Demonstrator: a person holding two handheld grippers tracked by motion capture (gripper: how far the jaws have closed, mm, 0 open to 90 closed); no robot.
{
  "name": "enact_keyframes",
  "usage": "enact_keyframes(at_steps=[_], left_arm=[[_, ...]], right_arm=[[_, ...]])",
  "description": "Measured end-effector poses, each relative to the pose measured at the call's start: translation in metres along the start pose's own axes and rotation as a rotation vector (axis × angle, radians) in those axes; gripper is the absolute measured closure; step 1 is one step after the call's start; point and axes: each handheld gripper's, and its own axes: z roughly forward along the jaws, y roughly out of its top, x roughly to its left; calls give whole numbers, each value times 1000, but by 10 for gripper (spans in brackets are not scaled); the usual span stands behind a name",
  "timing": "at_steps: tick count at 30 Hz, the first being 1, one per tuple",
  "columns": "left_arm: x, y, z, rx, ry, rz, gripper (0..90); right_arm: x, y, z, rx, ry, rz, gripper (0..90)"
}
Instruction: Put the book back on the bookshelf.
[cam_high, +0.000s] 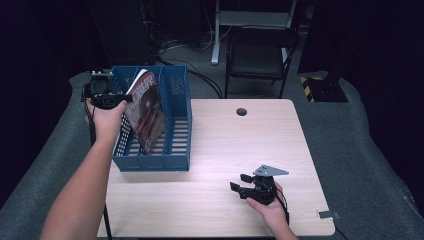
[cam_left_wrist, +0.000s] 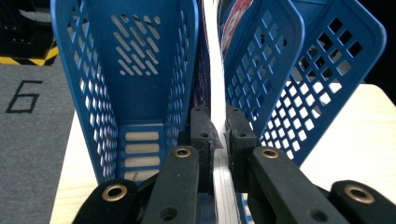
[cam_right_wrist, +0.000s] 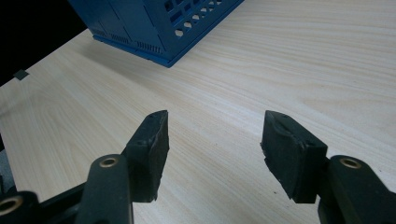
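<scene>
At the table's far left corner the left gripper (cam_high: 121, 98) clamps a magazine (cam_high: 146, 111) standing tilted in the blue file rack (cam_high: 176, 120), while the right gripper (cam_high: 240, 182) rests open near the table's (cam_high: 225, 145) front edge.

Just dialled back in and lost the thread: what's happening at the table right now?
A person is working with two hand-held tools. The left tool is clamped on the edge of a glossy red-covered magazine, which stands tilted in the blue perforated plastic file rack at the left side of the pale wooden table. The right tool rests low over the table near its front edge, jaws open and holding nothing.
</scene>
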Motion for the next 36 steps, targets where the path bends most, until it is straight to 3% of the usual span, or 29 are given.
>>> enact_keyframes(at_steps=[10, 18, 36], left_arm=[[-3, 3, 9, -56, 30, 5, 845], [3, -3, 16, -90, 19, -15, 844], [3, -10, 19, -89, 16, -15, 824]], right_arm=[[-2, 0, -1, -12, 1, 6, 411], [0, 0, 0, -4, 7, 7, 411], [0, 0, 0, -1, 7, 0, 411]])
